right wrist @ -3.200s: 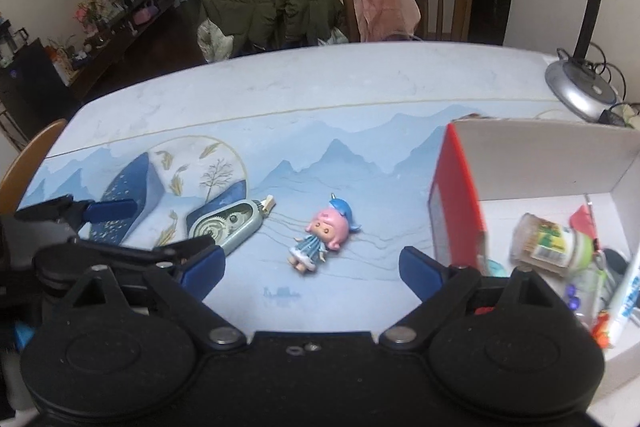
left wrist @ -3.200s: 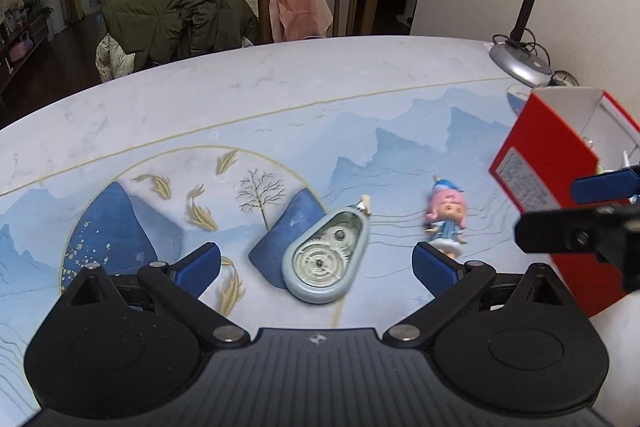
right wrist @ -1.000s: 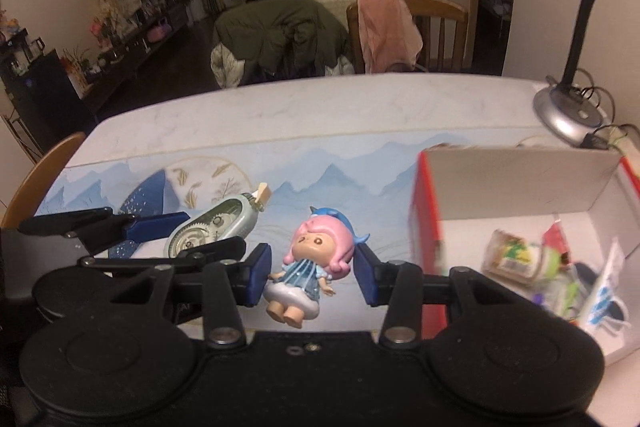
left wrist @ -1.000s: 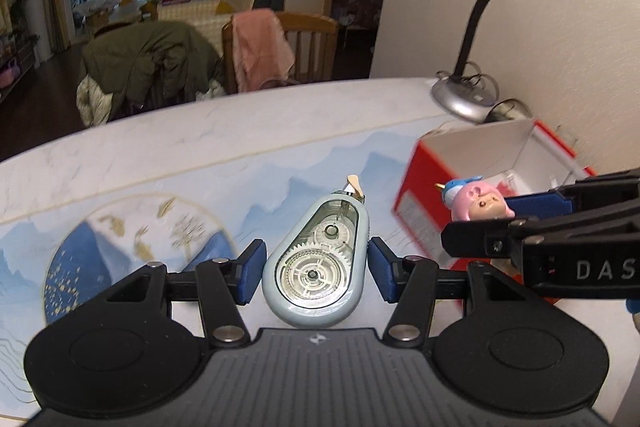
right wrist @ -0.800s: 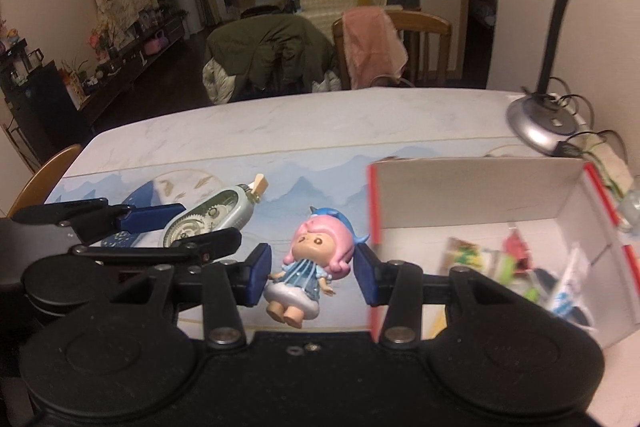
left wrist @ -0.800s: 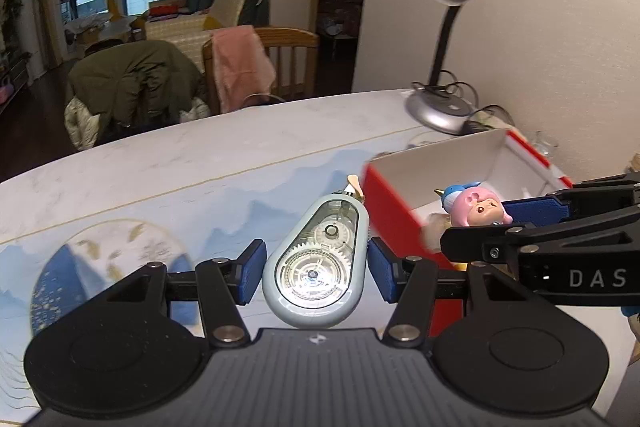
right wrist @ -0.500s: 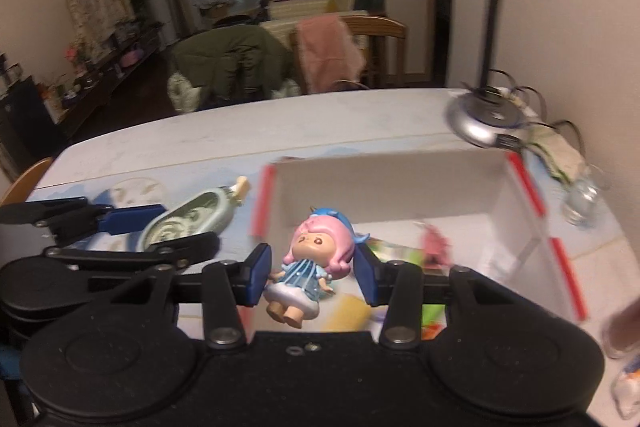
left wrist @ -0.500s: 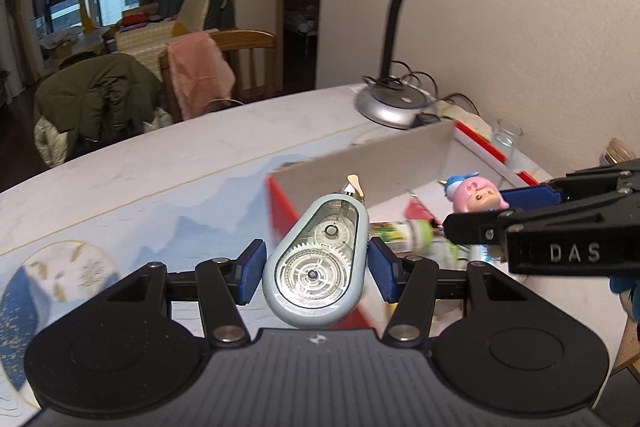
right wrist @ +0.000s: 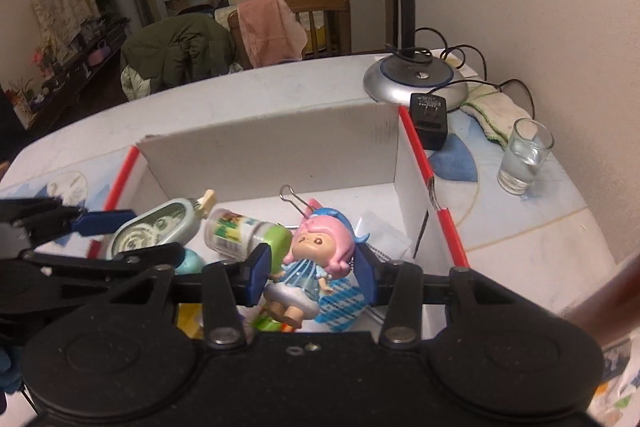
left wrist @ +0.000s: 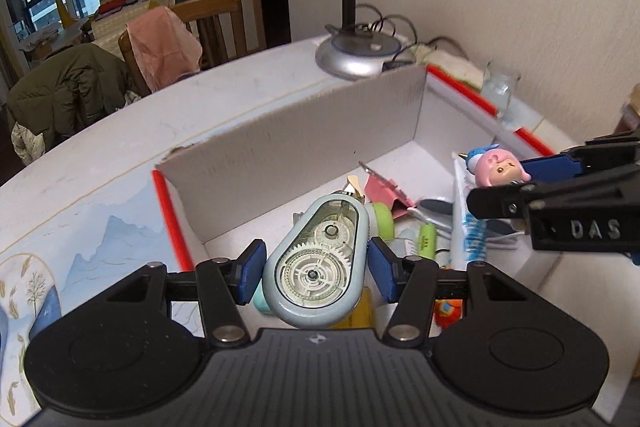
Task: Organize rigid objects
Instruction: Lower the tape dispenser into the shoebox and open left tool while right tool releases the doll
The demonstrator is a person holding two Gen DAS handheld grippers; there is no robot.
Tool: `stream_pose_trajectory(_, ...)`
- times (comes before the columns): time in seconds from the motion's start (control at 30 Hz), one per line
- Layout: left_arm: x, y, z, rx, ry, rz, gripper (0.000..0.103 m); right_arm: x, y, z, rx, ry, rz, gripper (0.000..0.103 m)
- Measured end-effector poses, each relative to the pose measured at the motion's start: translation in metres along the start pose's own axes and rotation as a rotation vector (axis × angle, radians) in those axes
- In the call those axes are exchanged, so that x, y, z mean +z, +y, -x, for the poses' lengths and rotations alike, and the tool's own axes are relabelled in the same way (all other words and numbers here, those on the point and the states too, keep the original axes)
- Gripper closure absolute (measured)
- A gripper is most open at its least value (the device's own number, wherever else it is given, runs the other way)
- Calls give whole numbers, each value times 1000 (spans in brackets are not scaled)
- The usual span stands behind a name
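My left gripper is shut on a pale blue correction tape dispenser and holds it over the open red and white box. My right gripper is shut on a pink-haired doll and holds it over the same box. The doll and the right gripper also show at the right of the left wrist view. The dispenser and the left gripper show at the left of the right wrist view. The box holds several small items, among them a green-capped bottle.
A desk lamp base with a black adapter stands behind the box. A glass of water and a white cloth lie to the right by the wall. Chairs with clothes stand behind the table.
Both grippers closed on their objects, lifted them from the table and carried them right. They now hang over the box interior instead of beside it.
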State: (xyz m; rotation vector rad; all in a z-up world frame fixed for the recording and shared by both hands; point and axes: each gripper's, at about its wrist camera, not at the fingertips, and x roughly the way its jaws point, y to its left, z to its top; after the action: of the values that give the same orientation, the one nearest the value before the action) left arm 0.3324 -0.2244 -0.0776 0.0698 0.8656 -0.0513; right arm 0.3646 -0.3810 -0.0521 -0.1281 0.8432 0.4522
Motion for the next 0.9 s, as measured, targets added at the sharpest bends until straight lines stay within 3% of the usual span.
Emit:
stream_pose_trajectory(0.47,1,-5,-37,8,141,21,48,-8,4,-37,38,92,112,59)
stream_pose_trajectory(0.6,1,-8,-39,18,176,-17,48,-10,1,-39,43,109,107,59)
stream_pose_trajectory(0.77,2,-7,-37,-3,192,-9,47,-10,-3,-35,58,118,89,59)
stream_pose_trajectory(0.9,1,-5,-31,-20,181,14,40,-11,-6,-26,63,111,64,58)
